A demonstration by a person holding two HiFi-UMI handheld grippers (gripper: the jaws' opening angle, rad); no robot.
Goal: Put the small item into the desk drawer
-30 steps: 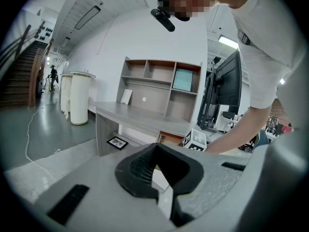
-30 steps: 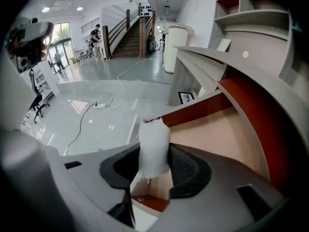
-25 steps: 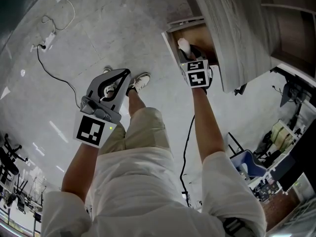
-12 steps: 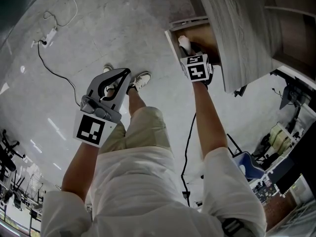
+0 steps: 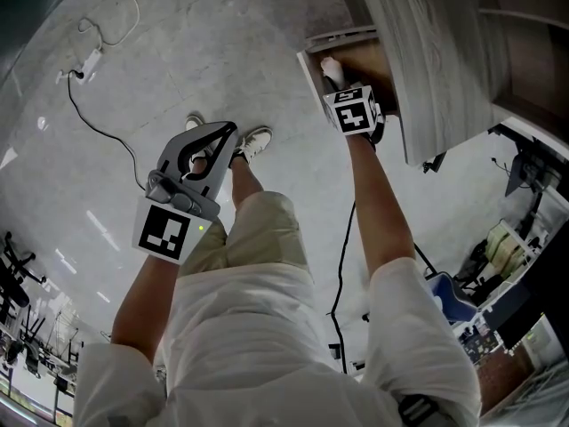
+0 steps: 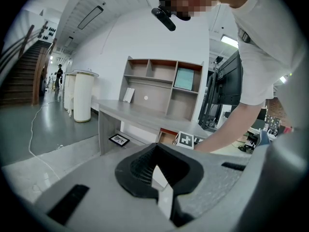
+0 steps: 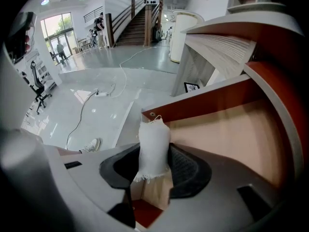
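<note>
The small item (image 7: 153,149) is a white cloth-like piece, and my right gripper (image 7: 153,164) is shut on it, with its top standing out above the pads. It hangs over the open desk drawer (image 7: 227,129), just inside the drawer's front rim (image 7: 193,104). In the head view the right gripper (image 5: 338,85) reaches into the drawer (image 5: 308,71) with the white item (image 5: 331,68) at its tip. My left gripper (image 5: 229,133) hangs by the person's left leg, shut and with nothing in it. From its own view, the left gripper (image 6: 158,192) points toward the desk.
The grey desk top (image 5: 427,60) overhangs the drawer on the right. A power strip and cable (image 5: 89,123) lie on the floor at the left. The person's shoes (image 5: 253,142) stand below the left gripper. A shelf unit (image 6: 159,86) sits on the desk.
My right gripper has moved a little farther over the drawer with the white item. The left gripper has stayed where it was.
</note>
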